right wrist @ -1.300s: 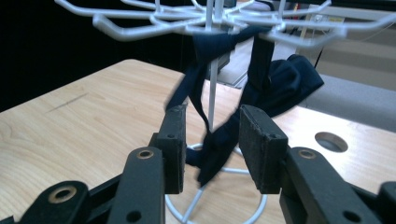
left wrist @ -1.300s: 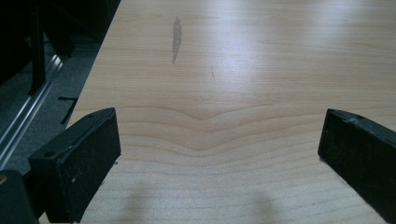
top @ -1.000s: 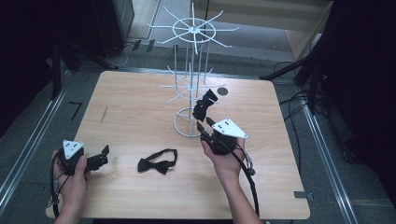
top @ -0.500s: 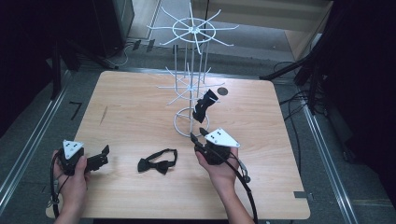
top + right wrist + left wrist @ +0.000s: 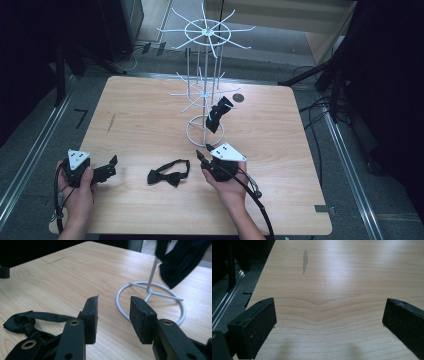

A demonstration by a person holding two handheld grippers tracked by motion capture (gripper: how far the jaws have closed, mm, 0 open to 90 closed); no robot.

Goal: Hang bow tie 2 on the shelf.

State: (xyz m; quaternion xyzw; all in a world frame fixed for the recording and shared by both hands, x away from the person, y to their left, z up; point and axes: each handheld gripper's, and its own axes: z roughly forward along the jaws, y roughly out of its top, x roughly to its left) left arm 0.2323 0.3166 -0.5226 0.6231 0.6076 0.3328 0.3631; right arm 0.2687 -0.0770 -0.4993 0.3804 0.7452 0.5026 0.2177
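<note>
A black bow tie (image 5: pixel 169 175) lies flat on the wooden table (image 5: pixel 140 120), near its front middle. A second black bow tie (image 5: pixel 218 114) hangs from a lower arm of the white wire rack (image 5: pixel 205 90). My right gripper (image 5: pixel 201 162) sits low over the table just right of the lying bow tie (image 5: pixel 22 322); its jaws stand partly open with nothing between them (image 5: pixel 113 312), and they point at the rack's base ring (image 5: pixel 150 300). My left gripper (image 5: pixel 111 167) rests at the front left, wide open over bare wood (image 5: pixel 329 322).
The rack stands at the table's middle back, its upper arms bare. A dark round spot (image 5: pixel 238 98) marks the wood behind the rack. Metal rails (image 5: pixel 30 155) and cables run on the floor around the table.
My right gripper has come down and back toward the front edge, moving left from beside the rack's base to beside the lying bow tie. The left gripper has stayed put.
</note>
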